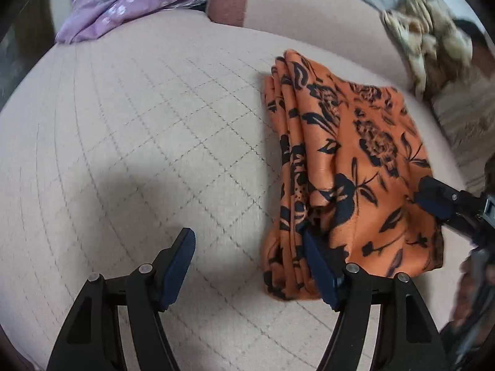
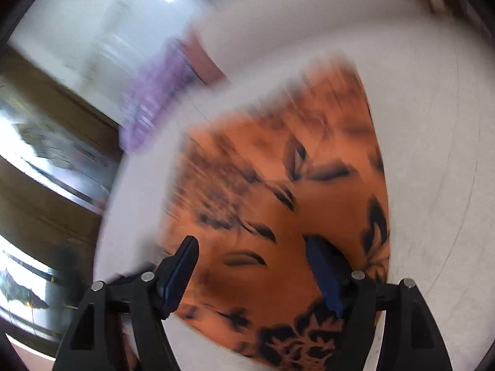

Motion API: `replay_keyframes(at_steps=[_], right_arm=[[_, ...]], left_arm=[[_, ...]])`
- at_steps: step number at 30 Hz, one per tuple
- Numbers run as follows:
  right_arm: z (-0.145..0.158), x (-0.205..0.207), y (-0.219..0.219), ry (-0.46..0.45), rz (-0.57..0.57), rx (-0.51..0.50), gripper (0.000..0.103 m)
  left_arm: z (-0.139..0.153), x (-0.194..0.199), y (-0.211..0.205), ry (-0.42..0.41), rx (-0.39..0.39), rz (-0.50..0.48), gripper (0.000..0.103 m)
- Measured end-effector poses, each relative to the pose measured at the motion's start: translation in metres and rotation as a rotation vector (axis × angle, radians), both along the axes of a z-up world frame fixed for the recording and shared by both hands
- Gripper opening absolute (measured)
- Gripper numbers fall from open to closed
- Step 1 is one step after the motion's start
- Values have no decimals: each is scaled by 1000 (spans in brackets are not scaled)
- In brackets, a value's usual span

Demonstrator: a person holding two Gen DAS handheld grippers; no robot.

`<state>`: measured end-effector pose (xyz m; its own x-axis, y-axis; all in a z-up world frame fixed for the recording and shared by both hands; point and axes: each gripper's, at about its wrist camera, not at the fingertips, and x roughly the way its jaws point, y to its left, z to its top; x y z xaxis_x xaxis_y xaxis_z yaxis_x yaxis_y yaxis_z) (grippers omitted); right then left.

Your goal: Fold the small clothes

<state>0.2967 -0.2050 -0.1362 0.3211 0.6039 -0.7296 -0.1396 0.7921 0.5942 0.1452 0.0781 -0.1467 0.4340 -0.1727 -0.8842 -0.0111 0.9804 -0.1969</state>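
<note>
Purple floral cloth (image 1: 123,3) beyond orange garment (image 1: 349,167) — patterned cushion (image 1: 433,40) alongside

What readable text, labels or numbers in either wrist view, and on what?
None readable.
Orange floral garment: print only, no lettering or tag showing.
Purple flowered cloth: pattern only.
Left gripper, right gripper: no markings visible.
Right wrist view is heavily motion-blurred.

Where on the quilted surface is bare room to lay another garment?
Bare: the beige quilted cover between the purple flowered cloth, the folded orange black-flowered garment and the open left hand-held gripper. Crowded: the right side, where the right hand-held gripper reaches in.
</note>
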Motion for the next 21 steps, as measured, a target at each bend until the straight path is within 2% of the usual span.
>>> replay_keyframes(at_steps=[1, 3, 6, 7, 8, 9, 12, 15, 19, 21], right_arm=[[8, -3, -1, -47, -15, 11, 75], [25, -2, -1, -72, -26, 11, 75], [52, 17, 1, -154, -37, 50, 76], [58, 24, -2, -157, -49, 63, 78], [54, 37, -6, -141, -77, 78, 81], [45, 48, -6, -114, -108, 83, 87], [4, 74, -7, 43, -131, 4, 88], [37, 52, 1, -100, -100, 15, 88], [76, 2, 8, -259, -57, -95, 88], [85, -22, 7, -302, -45, -121, 89]], left_arm=[[5, -3, 0, -23, 12, -6, 72], [8, -5, -2, -40, 41, -28, 72], [6, -4, -2, -27, 32, -24, 72], [6, -4, 0, -25, 22, -14, 72], [8, -4, 0, -25, 21, -8, 72], [12, -5, 0, -32, 28, -4, 72], [27, -18, 2, -63, 73, -10, 72], [38, -25, 0, -106, 103, 7, 77], [56, -36, -2, -146, 111, 11, 77], [64, -44, -4, -159, 103, 11, 77]])
